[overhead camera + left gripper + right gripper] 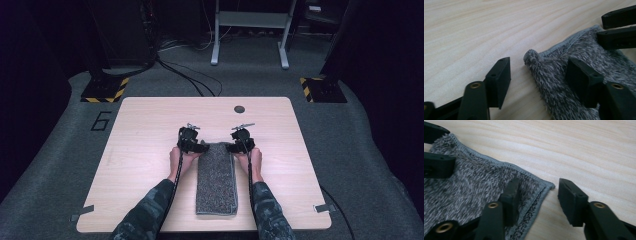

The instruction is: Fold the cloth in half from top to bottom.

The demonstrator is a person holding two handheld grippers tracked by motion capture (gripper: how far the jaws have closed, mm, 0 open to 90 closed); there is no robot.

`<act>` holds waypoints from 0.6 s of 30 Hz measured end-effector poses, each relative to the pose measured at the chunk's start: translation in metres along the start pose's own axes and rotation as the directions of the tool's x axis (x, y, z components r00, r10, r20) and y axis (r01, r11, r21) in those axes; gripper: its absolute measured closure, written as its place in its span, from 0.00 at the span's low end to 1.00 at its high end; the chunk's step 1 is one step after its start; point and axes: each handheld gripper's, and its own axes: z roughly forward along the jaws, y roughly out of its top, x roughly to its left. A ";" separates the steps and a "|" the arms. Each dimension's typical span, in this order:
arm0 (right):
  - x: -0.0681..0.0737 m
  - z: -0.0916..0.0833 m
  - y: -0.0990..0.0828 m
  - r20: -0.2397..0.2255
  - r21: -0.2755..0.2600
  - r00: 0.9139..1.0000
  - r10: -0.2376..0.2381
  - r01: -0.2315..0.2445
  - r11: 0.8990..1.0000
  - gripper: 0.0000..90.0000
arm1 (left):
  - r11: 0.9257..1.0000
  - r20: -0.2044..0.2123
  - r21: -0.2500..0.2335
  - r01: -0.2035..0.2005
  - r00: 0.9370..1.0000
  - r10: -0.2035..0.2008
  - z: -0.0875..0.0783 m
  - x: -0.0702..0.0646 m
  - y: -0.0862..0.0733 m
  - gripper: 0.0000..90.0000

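We see a grey towel (pixel 216 178) folded into a long strip on the light wooden tabletop (pixel 145 130), running from near the person's edge toward the middle. Taking the towel as our landmark, both grippers sit at its far end, one at each far corner.

The left gripper (pixel 196 147) is at the towel's far left corner. In the left gripper view its jaws stand partly open and straddle that corner (pixel 532 55), which bunches up into a small nub: one jaw rests on the fuzzy pile of the towel (pixel 574 100), the other sits on bare wood just beside the towel's edge. The pads do not press the fabric.

The right gripper (pixel 235 147) is at the towel's far right corner. In the right gripper view its jaws are also partly open across the stitched corner (pixel 549 186): one jaw lies over the towel (pixel 469 190), the other over bare wood just beside the hem. We see nothing clamped there either.

Beyond the towel's far end, a small dark round grommet (pixel 239 109) sits in the tabletop near its far edge.
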 end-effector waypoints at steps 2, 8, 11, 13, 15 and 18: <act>0.002 -0.001 0.000 0.005 0.009 1.000 -0.014 0.014 1.000 0.69 | 1.000 -0.003 -0.003 -0.022 1.000 0.022 0.000 -0.001 -0.001 0.50; 0.004 -0.001 0.000 -0.015 0.010 1.000 -0.025 0.025 1.000 0.87 | 0.999 -0.016 -0.012 -0.048 0.999 0.048 0.001 -0.004 -0.002 0.70; 0.004 -0.001 -0.001 -0.031 0.007 0.999 -0.033 0.033 0.999 0.92 | 0.998 -0.022 -0.010 -0.061 0.998 0.061 0.001 -0.005 -0.002 0.79; 0.003 -0.001 -0.003 -0.035 -0.004 0.999 -0.029 0.029 1.000 0.93 | 0.997 -0.023 0.002 -0.079 0.997 0.079 0.001 -0.007 -0.002 0.87; 0.004 -0.001 -0.003 -0.035 -0.008 0.999 -0.018 0.018 1.000 0.94 | 0.996 -0.028 0.002 -0.093 0.995 0.093 0.002 -0.010 -0.002 0.89; 0.006 -0.001 -0.002 -0.025 0.001 1.000 -0.017 0.017 1.000 0.95 | 0.996 -0.020 -0.007 -0.087 0.996 0.087 0.002 -0.010 -0.002 0.93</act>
